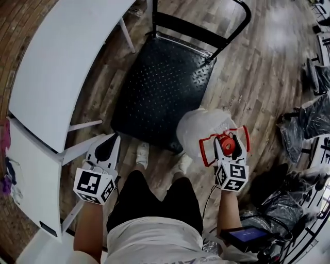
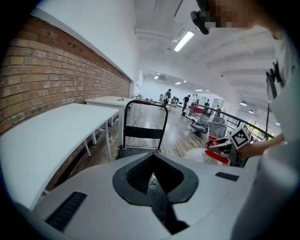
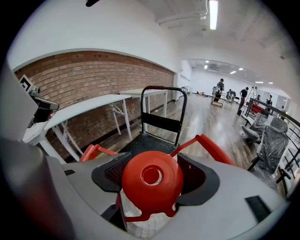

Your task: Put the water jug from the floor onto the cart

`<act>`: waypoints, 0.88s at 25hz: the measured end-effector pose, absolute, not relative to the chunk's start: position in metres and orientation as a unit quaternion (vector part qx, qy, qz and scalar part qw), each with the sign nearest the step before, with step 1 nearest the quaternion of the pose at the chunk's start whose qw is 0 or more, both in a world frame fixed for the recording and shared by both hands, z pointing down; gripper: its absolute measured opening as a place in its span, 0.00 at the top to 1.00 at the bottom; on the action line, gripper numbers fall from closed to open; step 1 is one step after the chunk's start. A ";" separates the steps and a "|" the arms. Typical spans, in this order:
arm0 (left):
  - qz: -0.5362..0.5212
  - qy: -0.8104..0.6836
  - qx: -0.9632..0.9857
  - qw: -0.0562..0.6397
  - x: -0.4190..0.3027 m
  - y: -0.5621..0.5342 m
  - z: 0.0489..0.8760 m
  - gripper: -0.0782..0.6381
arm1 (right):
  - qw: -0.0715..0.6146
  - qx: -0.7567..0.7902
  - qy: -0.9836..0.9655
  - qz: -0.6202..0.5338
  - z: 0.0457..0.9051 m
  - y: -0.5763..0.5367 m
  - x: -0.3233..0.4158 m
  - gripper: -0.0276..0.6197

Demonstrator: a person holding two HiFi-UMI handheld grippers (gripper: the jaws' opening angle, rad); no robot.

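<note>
Water jug (image 1: 198, 129) hangs upright from the right gripper (image 1: 227, 146), whose wide-set jaws clamp its red cap (image 3: 152, 180), with the cart (image 1: 160, 87) deck just ahead and below; the left gripper (image 1: 106, 150), jaws together on nothing, is farther off.

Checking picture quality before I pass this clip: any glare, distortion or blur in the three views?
Head view: glare patch on the cart deck, the pale water jug nearly washed out. Left gripper view: strong fisheye bending of the brick wall, dark corners. Right gripper view: same bending, ceiling light blown out, red cap sharp.
</note>
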State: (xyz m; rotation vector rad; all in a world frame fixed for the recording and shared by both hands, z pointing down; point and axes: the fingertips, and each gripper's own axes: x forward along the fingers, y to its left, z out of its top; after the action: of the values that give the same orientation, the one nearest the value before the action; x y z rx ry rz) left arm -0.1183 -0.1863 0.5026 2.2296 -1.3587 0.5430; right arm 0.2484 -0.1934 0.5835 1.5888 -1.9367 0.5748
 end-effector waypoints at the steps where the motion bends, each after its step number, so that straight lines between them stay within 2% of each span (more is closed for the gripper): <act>1: 0.200 -0.497 0.811 0.237 -0.125 -0.184 0.504 0.89 | 0.283 0.585 -0.729 0.216 0.587 -0.195 0.236 0.47; 13: 0.202 -0.511 0.791 0.269 -0.174 -0.171 0.523 0.89 | 0.306 0.504 -0.774 0.228 0.646 -0.203 0.105 0.47; 22: 0.194 -0.520 0.782 0.283 -0.198 -0.167 0.529 0.89 | 0.344 0.486 -0.772 0.222 0.672 -0.206 0.071 0.47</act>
State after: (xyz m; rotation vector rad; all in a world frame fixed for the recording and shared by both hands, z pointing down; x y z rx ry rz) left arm -0.1978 -0.1672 0.5293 2.0937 -1.3919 0.5192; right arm 0.0707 -0.2060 0.6720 1.2631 -2.0061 0.5761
